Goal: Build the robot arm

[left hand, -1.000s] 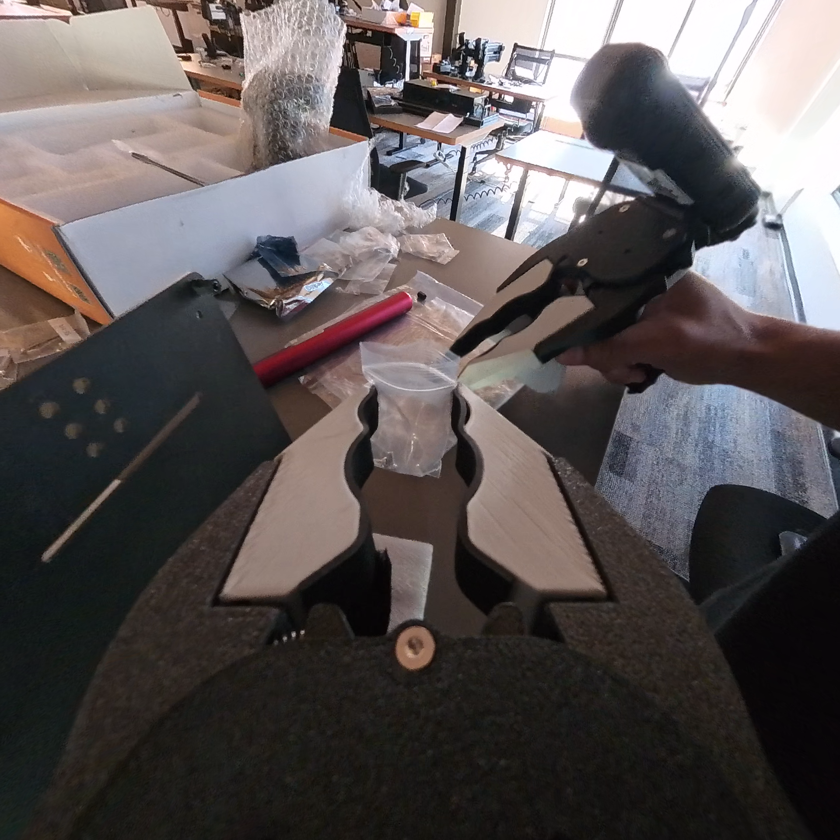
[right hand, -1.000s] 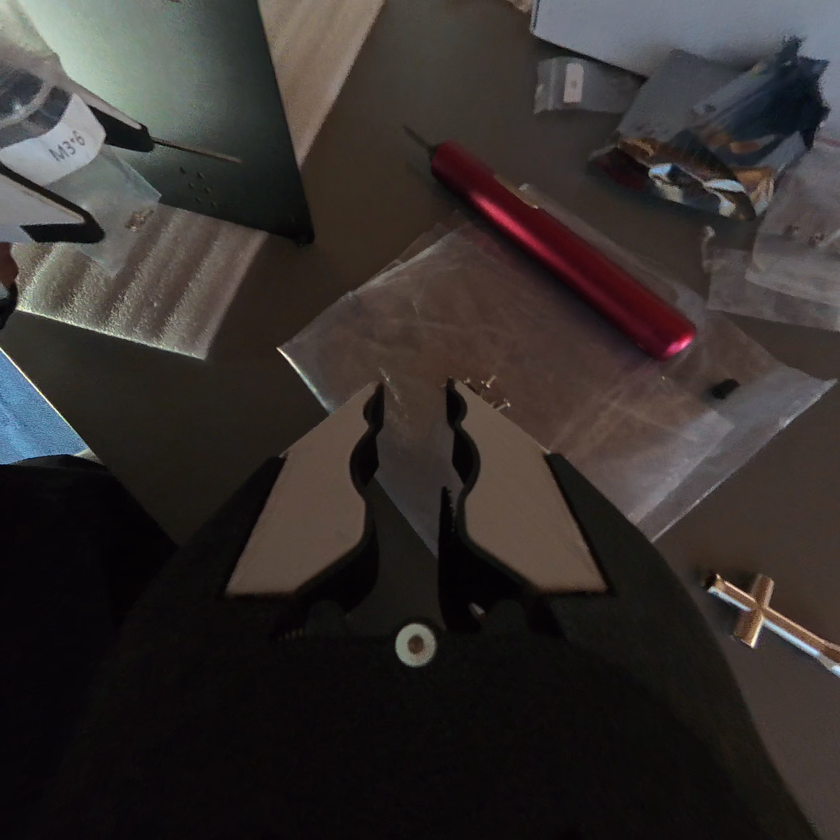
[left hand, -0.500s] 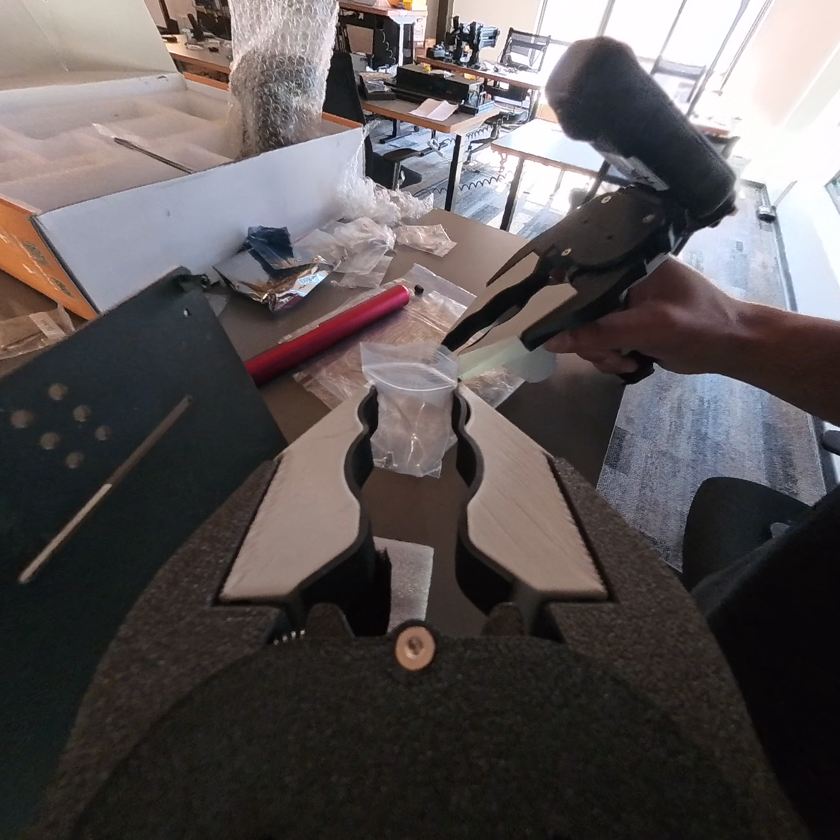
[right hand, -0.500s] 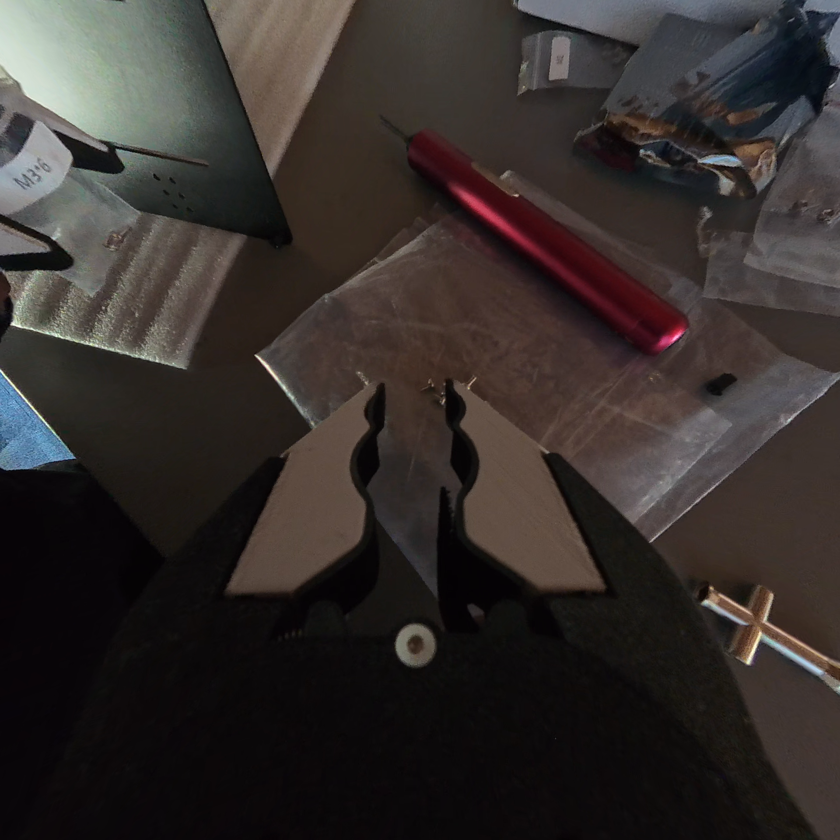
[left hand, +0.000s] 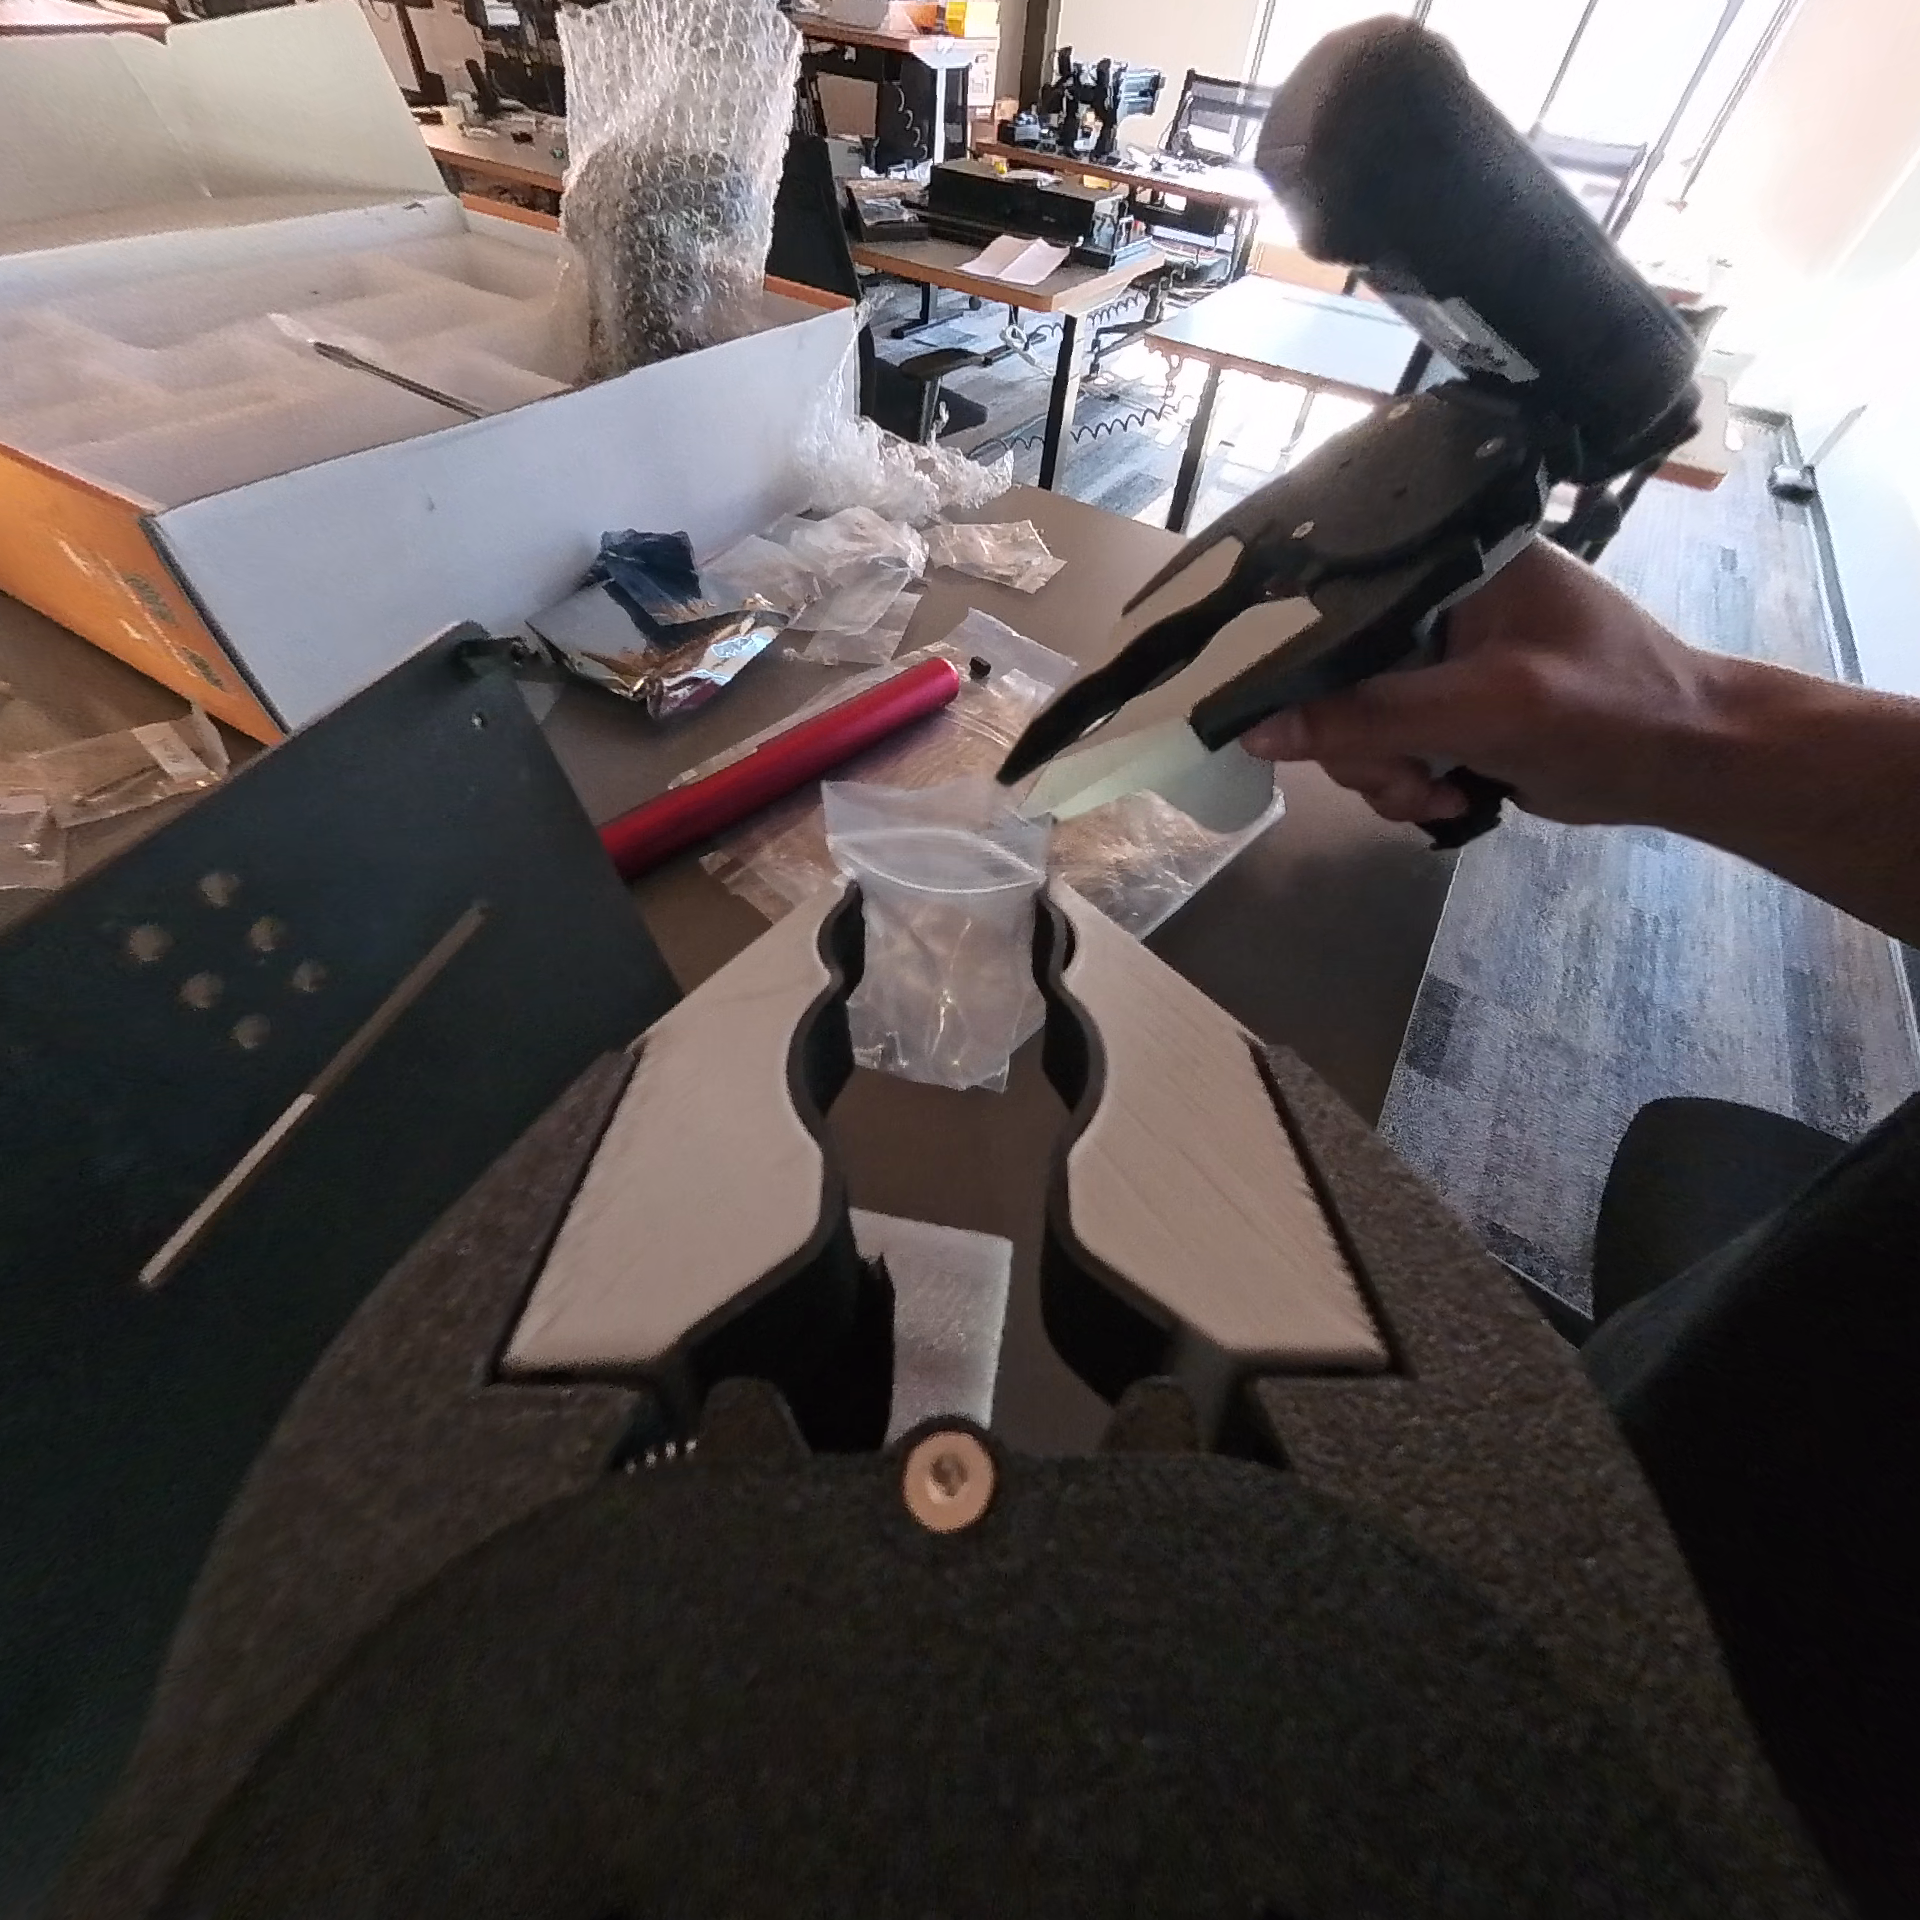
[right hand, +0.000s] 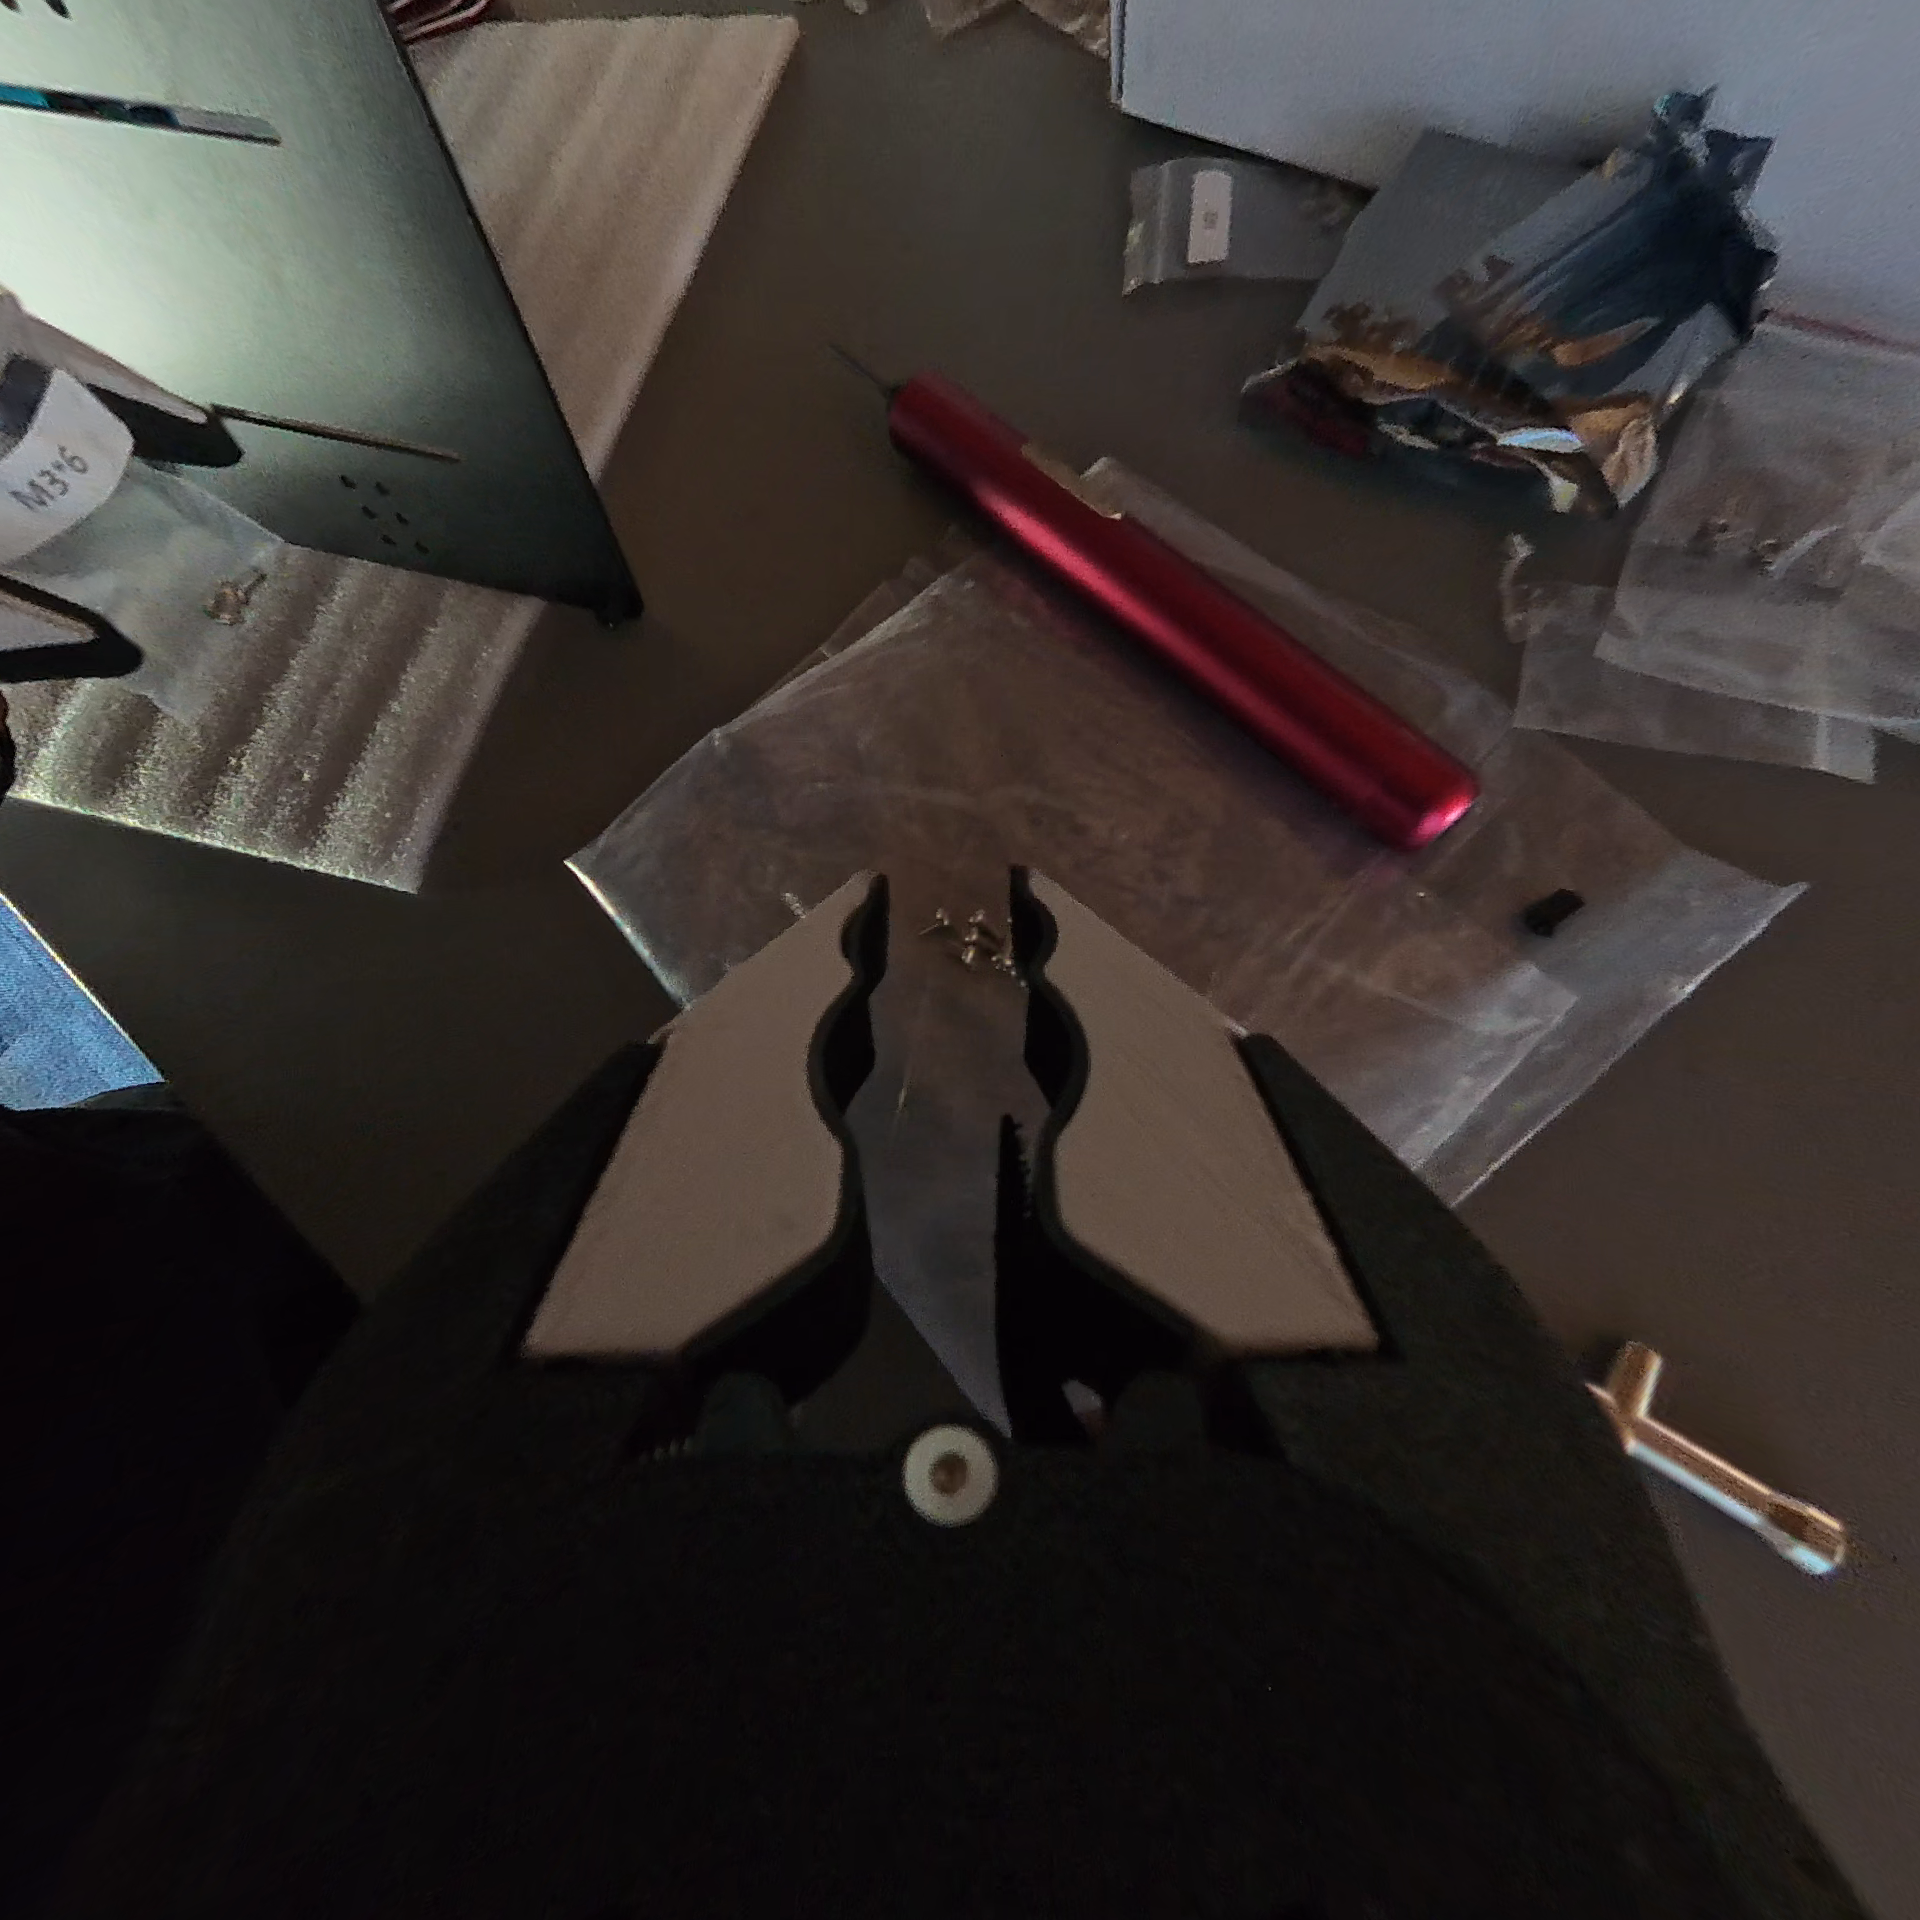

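Note:
My left gripper (left hand: 951, 914) is shut on a small clear zip bag (left hand: 940, 977) with a few screws in it and holds it upright, mouth open. It also shows at the left edge of the right wrist view (right hand: 125, 540), where the bag (right hand: 156, 530) bears a white label. My right gripper (right hand: 948, 904) is open and empty, its tips just above a cluster of small loose screws (right hand: 971, 935) lying on a flat clear plastic bag (right hand: 1195, 831). In the left wrist view the right gripper (left hand: 1039, 748), held by a hand, hovers at the bag's mouth.
A red pen-shaped screwdriver (right hand: 1184, 603) lies beyond the screws. A black perforated panel (left hand: 260, 1039) stands at the left. A white open box (left hand: 416, 499), a torn foil pouch (right hand: 1507, 343), several small clear bags and a metal T-shaped key (right hand: 1704, 1475) surround the spot. A black chair (left hand: 1704, 1195) stands off the table edge. The tips of one gripper are about 12 cm away from the tips of the other. The red pen-shaped screwdriver (right hand: 1184, 603) is about 7 cm from my right fingertips. It is also in sight in the left wrist view (left hand: 821, 729).
My right gripper has shifted so that the loose screws, earlier just beyond its right fingertip, now lie between its tips. My left gripper keeps holding the bag nearly still.

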`<action>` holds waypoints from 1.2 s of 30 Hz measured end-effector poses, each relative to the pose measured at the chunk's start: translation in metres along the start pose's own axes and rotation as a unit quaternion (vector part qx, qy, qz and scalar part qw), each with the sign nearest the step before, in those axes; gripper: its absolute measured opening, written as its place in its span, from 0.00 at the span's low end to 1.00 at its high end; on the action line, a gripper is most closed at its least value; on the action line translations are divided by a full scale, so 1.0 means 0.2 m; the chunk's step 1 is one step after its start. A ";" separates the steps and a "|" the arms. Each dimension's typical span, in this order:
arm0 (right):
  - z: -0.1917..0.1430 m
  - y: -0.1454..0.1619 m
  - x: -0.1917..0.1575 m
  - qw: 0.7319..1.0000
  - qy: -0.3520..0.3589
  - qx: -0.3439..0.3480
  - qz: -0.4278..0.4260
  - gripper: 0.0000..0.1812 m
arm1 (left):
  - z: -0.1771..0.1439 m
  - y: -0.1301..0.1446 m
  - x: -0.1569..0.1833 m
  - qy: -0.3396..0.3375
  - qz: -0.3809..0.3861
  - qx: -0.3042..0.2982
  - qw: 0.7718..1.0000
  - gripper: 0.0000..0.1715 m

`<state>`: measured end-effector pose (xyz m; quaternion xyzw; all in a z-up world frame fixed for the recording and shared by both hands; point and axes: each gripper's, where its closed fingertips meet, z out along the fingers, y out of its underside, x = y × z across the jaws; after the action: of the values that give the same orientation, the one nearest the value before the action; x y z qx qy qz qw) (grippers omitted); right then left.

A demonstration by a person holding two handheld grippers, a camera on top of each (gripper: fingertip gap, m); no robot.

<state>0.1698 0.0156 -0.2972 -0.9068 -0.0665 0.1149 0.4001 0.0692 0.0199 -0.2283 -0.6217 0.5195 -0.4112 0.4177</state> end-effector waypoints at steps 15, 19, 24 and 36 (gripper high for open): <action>0.01 0.07 -0.03 0.999 -0.015 -0.021 0.032 0.13 | -0.04 0.01 0.00 -0.004 -0.001 0.002 1.000 0.18; -0.02 0.06 -0.01 1.000 0.014 -0.009 0.021 0.13 | -0.03 0.01 0.01 0.003 -0.006 0.004 1.000 0.18; -0.03 0.07 0.04 0.999 0.025 -0.007 0.024 0.13 | -0.02 0.02 0.01 0.009 -0.007 0.003 1.000 0.18; -0.19 -0.47 -0.61 0.967 -0.201 0.136 0.075 0.16 | -0.02 -0.04 -0.06 -0.065 0.029 0.041 0.997 0.18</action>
<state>0.0588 0.0257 -0.1831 -0.8045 -0.0612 0.3320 0.4887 0.0672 0.0332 -0.2202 -0.6142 0.4919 -0.3783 0.4875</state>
